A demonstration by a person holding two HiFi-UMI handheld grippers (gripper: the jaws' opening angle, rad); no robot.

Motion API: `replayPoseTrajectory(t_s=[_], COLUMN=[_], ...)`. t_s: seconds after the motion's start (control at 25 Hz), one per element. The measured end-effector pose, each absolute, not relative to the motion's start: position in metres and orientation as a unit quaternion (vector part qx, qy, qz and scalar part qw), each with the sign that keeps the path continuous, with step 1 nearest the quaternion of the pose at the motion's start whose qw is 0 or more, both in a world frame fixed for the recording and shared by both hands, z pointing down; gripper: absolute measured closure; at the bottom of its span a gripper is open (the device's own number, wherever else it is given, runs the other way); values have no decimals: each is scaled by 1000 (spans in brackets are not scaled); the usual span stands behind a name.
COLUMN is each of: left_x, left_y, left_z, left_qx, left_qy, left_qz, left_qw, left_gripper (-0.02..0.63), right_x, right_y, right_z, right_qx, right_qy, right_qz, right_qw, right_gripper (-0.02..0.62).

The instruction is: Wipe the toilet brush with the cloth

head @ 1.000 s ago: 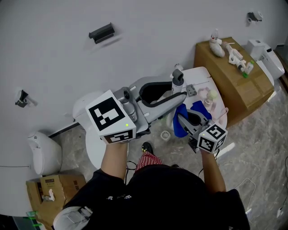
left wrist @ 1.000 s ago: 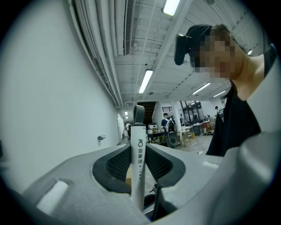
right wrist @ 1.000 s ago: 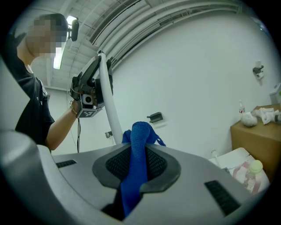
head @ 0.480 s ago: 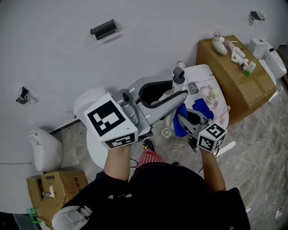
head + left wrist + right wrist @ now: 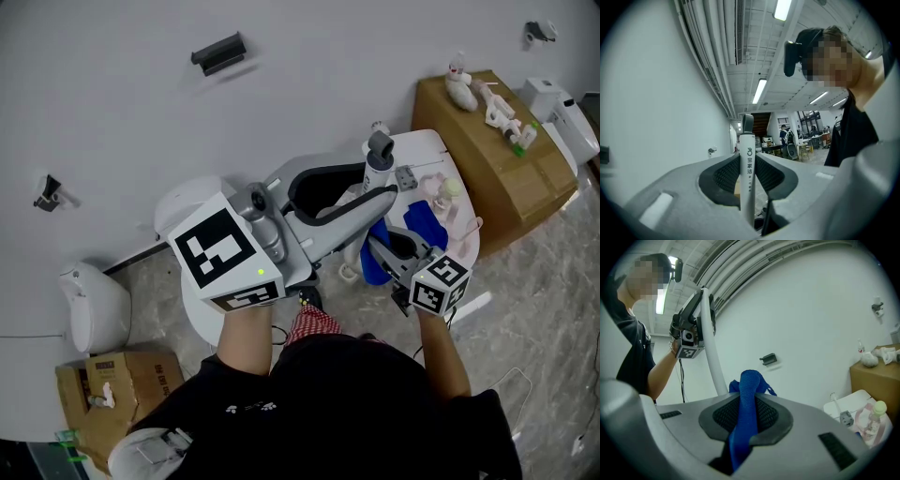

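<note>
I work off the small white table (image 5: 424,152), and it is cluttered. A grey clip-like piece (image 5: 404,181) and a pinkish bottle with a pale green cap (image 5: 447,193) stand on it. Just right of the table is a cardboard box (image 5: 487,178) with white odds and ends on top. A white toilet (image 5: 561,120) stands further right, beyond the box. High on the wall, well left of the table, hangs a dark bracket (image 5: 217,52). A second cardboard box (image 5: 108,384) sits on the floor far to the table's left.

My own gear does most of the crowding. Both grippers meet over the table's left edge, and the person's arms and dark shirt cover the floor in front of it. I cannot make out the bristle end of the brush.

The left gripper (image 5: 748,174) has its jaws drawn in narrow and clamped on the toilet brush (image 5: 747,150), which stands upright between the pads at the table's left edge. Three grey Chinese characters, 宝家洁, run down the handle under a small round logo, with smaller print below that is too fine to read.

The right gripper (image 5: 746,416) is pinched on the cloth (image 5: 750,385), a deep blue woven fabric bunched into a thick fold that rises out of the jaws. The cloth sits just beside the handle, on the table side, and I cannot tell if they touch.

The handle is a slim, clean white tube with a grey cap on top.
</note>
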State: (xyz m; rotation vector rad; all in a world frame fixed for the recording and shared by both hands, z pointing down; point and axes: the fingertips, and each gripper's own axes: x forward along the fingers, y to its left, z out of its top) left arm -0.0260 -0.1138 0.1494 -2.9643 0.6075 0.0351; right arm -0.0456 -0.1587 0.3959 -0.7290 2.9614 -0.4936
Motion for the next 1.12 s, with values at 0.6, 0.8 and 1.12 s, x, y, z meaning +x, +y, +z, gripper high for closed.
replayPoseTrajectory(t_s=[0.6,0.8,1.12], left_x=[-27,-26,-27], left_y=[-113,-113,-113], left_z=[148,147,147], left_qx=[-976,-976,-976], left_qy=[209,208,208], left_qz=[24,25,25], left_qw=[55,56,55], left_gripper=[504,504,503], right_x=[-58,-61,-64], right_y=[-155,-155,-152], right_z=[418,425,439], right_qx=[-208,-205,-203], right_qy=[963,963,961], right_qz=[-172,-176,-189], right_qw=[1,-6,-16], right_gripper=[531,532,531])
